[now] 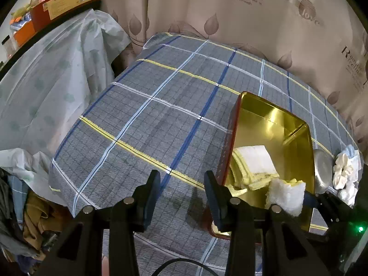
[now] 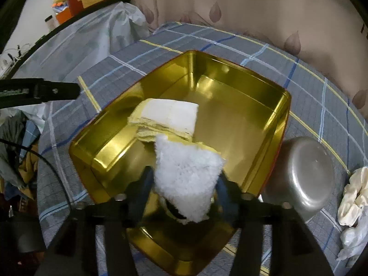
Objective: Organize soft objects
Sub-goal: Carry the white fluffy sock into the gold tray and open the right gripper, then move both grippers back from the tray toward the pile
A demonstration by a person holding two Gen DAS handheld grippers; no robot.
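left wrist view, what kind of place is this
Probably a lived-in home room, maybe a bedroom: a plaid cloth covers the work surface, printed curtains hang behind it, and a shelf with boxes stands draped in plastic sheeting.

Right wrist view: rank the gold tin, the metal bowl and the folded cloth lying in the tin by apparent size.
1. gold tin
2. metal bowl
3. folded cloth
The bowl and the cloth look close; the bowl sits nearer the camera, so that order is unsure.
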